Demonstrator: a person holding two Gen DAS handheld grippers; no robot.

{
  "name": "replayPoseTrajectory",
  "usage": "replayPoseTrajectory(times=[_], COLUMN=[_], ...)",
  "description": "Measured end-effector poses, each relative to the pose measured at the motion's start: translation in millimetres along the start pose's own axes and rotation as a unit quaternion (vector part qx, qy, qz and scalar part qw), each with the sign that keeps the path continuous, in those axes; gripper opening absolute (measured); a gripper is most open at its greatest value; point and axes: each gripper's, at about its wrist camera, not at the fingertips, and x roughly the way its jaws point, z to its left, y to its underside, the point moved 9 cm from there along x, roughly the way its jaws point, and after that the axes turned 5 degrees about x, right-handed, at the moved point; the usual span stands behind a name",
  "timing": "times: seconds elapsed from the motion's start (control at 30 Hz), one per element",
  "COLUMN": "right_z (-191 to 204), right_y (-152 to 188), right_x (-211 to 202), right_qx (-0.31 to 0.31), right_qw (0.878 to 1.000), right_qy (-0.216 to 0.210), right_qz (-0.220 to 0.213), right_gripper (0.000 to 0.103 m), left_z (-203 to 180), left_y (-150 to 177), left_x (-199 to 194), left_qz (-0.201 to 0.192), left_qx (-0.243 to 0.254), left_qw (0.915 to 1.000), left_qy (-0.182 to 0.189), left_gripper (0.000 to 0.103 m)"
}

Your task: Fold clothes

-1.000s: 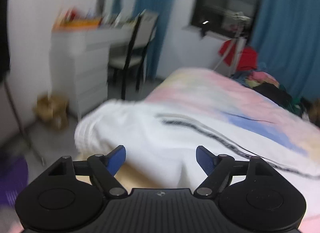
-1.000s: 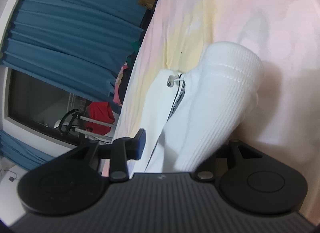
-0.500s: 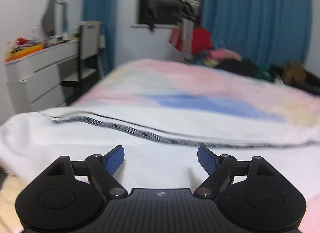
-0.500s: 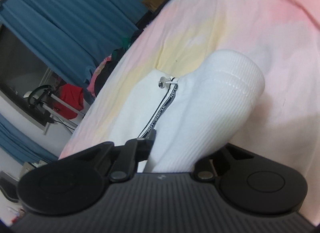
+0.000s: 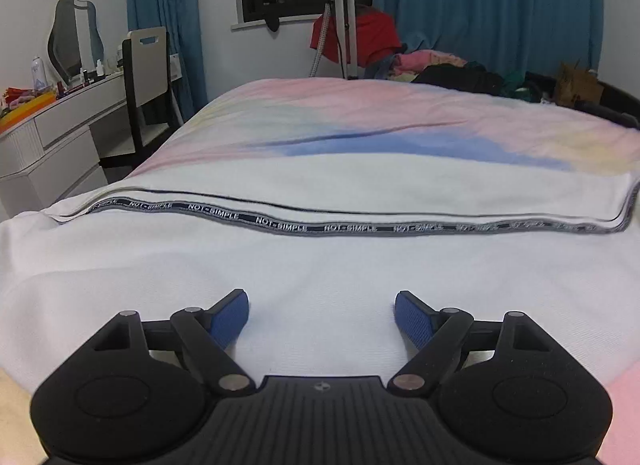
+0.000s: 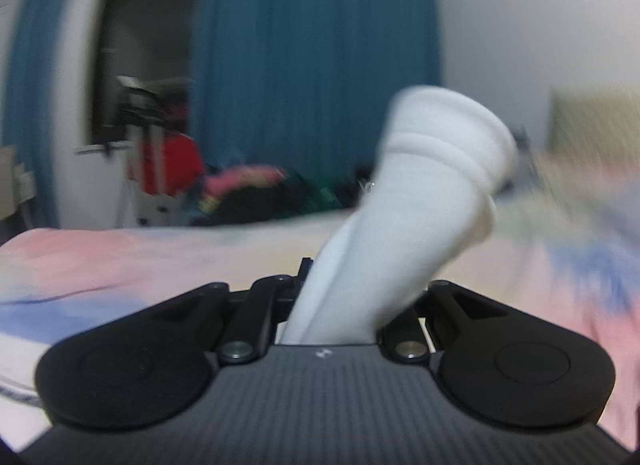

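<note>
White trousers with a black "NOT-SIMPLE" side stripe lie flat across the pastel bed. My left gripper is open and empty, low over the white cloth, blue pads apart. My right gripper is shut on the white ribbed cuff end of the garment, which stands up out of the jaws above the bed. The right view is blurred by motion.
A white dresser with a mirror and a chair stand to the left of the bed. A pile of clothes and a stand with a red garment sit beyond the bed, before blue curtains.
The right gripper closed on the ribbed cuff and swung up level, lifting it off the bed. The left gripper turned right and settled low over the spread white cloth, still open.
</note>
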Motion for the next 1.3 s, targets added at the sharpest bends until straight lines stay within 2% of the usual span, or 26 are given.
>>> replayPoseTrajectory(times=[0.1, 0.17, 0.3, 0.4, 0.43, 0.53, 0.67, 0.77, 0.8, 0.83, 0.87, 0.9, 0.93, 1.0, 1.07, 1.2, 1.3], right_z=[69, 113, 191, 234, 243, 252, 256, 264, 270, 270, 268, 263, 258, 248, 236, 203, 176], right_y=[-9, -4, 42, 104, 125, 160, 140, 134, 135, 134, 134, 134, 133, 128, 111, 86, 71], right_x=[-35, -55, -79, -90, -92, -91, -95, -98, -94, -94, -98, -102, -105, -116, -126, -128, -118], right_qx=[-0.082, -0.123, -0.191, -0.246, -0.270, -0.295, -0.256, -0.231, -0.217, -0.198, -0.175, -0.151, -0.126, -0.091, -0.067, -0.003, 0.044], right_qw=[0.995, 0.988, 0.969, 0.943, 0.934, 0.926, 0.941, 0.945, 0.944, 0.941, 0.936, 0.931, 0.925, 0.911, 0.904, 0.909, 0.921], right_qy=[-0.050, -0.085, -0.158, -0.215, -0.220, -0.207, -0.193, -0.201, -0.211, -0.226, -0.243, -0.261, -0.279, -0.309, -0.330, -0.324, -0.296], right_qz=[-0.036, -0.043, 0.004, 0.065, 0.084, 0.110, 0.105, 0.117, 0.135, 0.158, 0.183, 0.204, 0.226, 0.256, 0.263, 0.262, 0.250], right_gripper=[0.017, 0.017, 0.018, 0.018, 0.018, 0.020, 0.020, 0.027, 0.037, 0.053, 0.060, 0.074, 0.079, 0.079, 0.079, 0.079, 0.079], left_z=[11, 19, 36, 45, 48, 52, 54, 56, 56, 57, 57, 58, 58, 59, 56, 42, 32], left_y=[-9, -16, -30, -34, -35, -35, -36, -34, -34, -34, -33, -33, -32, -31, -31, -29, -27], left_x=[-15, -27, -46, -52, -53, -53, -52, -49, -48, -47, -46, -45, -44, -42, -44, -53, -60], left_qz=[-0.022, -0.036, -0.064, -0.071, -0.072, -0.073, -0.078, -0.077, -0.077, -0.077, -0.076, -0.076, -0.076, -0.075, -0.077, -0.090, -0.098], left_qx=[-0.022, -0.041, -0.074, -0.097, -0.104, -0.114, -0.126, -0.133, -0.136, -0.138, -0.141, -0.143, -0.146, -0.151, -0.156, -0.141, -0.127], left_qw=[0.9995, 0.9985, 0.9951, 0.9923, 0.9914, 0.9901, 0.9881, 0.9871, 0.9867, 0.9864, 0.9860, 0.9856, 0.9852, 0.9844, 0.9831, 0.9842, 0.9855], left_qy=[0.000, 0.003, 0.015, 0.030, 0.034, 0.035, 0.041, 0.044, 0.045, 0.046, 0.047, 0.048, 0.049, 0.051, 0.058, 0.057, 0.056], left_gripper=[0.082, 0.082, 0.082, 0.082, 0.082, 0.082, 0.082, 0.082, 0.082, 0.082, 0.082, 0.082, 0.082, 0.082, 0.082, 0.083, 0.083])
